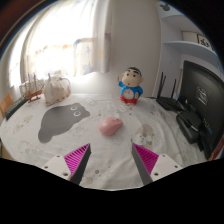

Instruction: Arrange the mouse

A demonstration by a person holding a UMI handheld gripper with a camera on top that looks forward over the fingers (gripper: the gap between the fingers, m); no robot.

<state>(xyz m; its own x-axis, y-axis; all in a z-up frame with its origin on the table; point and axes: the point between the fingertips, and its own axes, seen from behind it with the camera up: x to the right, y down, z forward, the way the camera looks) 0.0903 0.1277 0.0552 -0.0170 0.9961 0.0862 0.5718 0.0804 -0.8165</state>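
One pink mouse (111, 126) on worktop (150, 115) just ahead of hand-held gripper (112, 157), fingers spread wide, empty, one grey mat (62, 122) ahead-left, one figurine (131, 86) beyond

Bright daylight from window (62, 40) behind, glare washing curtains; strong fisheye bending edges; detail soft, perhaps overexposed.

Cartoon figurine (131, 85) beyond the tablecloth (30, 140) — monitor (203, 95) and keyboard (192, 124) alongside.

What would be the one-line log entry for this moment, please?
gripper: open, holding nothing | pink mouse: on table, just ahead of fingers | grey mouse pad: beside mouse, apart | step: mouse not yet grasped
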